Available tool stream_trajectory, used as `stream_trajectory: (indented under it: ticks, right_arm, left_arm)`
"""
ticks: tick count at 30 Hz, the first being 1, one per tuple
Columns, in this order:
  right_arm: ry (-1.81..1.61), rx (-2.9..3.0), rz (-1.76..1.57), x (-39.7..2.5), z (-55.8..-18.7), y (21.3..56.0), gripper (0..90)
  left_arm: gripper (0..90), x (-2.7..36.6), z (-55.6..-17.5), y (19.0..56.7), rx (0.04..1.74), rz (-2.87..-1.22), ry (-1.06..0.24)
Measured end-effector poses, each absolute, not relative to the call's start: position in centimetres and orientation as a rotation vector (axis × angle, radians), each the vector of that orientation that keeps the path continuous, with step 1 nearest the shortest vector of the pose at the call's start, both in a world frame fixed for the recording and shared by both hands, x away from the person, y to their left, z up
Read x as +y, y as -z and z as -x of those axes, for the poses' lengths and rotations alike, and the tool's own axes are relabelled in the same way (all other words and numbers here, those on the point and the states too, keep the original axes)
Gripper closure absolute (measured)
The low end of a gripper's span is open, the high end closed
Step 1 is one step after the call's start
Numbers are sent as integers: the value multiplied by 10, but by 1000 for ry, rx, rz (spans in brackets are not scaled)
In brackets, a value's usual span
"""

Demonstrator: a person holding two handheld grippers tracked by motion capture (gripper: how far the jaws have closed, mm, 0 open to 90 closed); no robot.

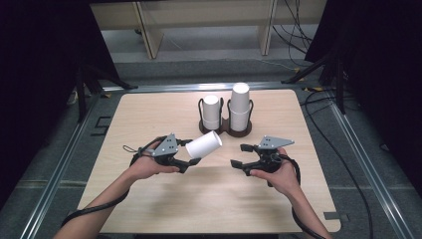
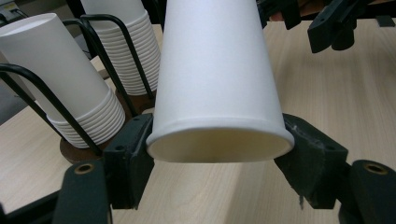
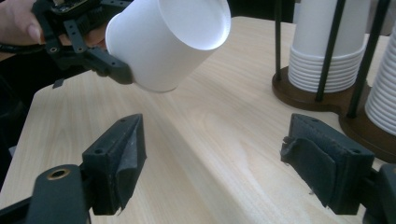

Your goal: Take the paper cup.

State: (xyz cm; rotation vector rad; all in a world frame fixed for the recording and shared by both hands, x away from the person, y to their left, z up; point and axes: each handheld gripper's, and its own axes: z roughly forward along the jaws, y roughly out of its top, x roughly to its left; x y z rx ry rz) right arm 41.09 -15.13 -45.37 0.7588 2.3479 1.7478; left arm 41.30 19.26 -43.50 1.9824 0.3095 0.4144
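Jaws of left gripper (image 1: 191, 152) clenched on cup (image 1: 204, 145), pads pinching it at the rim end; left gripper view shows the mouth squashed a bit oval betw. the pads. Cup is off the table, lying tilted, closed base pointing up and away twd the holder (image 1: 226, 130), open mouth twd the person. Right gripper (image 1: 240, 155) released, jaws wide apart w/ nothing betw. them, hovering near the cup's right side, not touching. Right gripper view has the cup base up at top left, well ahead of its own jaws.

Outward: holder sits mid-back of table (image 1: 149, 109), dark base w/ wire posts, two stacks of cups base-up. Left stack (image 1: 211, 112) shorter, right stack (image 1: 239, 106) taller. Held cup is in front of the left stack, apart from it.

Step in hand, prob.: carry the cup and set it somewhere, or pass it to the right gripper. To do it well: keep the squeeze light, rim already deforming, more force will crease the paper. If handing over, the right gripper should take the wall nearer the base, pads square on both sides, and close fully before the left lets go. Risk: thin cup slips or pops out if the pinch is off-centre.
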Motion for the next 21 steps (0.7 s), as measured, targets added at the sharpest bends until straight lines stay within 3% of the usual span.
stream_trajectory:
  ticks: [21]
  right_arm:
    - [-1685, 2416, -654, -155, -412, 457, 216]
  left_arm:
    - [306, 191, -412, 431, 203, -2081, -370]
